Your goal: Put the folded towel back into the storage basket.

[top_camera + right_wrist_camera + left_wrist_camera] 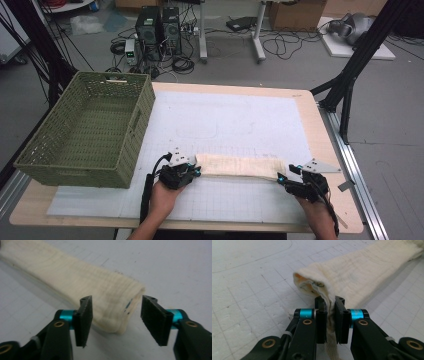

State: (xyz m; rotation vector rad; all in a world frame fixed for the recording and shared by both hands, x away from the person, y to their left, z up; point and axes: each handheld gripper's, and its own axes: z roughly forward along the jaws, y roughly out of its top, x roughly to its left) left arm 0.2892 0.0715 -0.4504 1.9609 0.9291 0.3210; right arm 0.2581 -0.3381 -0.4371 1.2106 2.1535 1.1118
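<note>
The folded cream cloth [239, 166] lies lengthwise on the table [310, 130] near me, its left end pinched tight in my left tool [330, 315] as an anchor, while my right tool [116, 315] straddles the other end, jaws half-open, gripping nothing yet.

Both grippers are black. The left gripper [196, 171] and right gripper [281, 177] each carry a grey three-cornered plate on top and a black cable trailing back along the forearm. Close up, each jaw is a flat black pad on a black link, with a turquoise metal collar and brass-ringed pivot screws. The forearms are bare, without sleeves.
</note>
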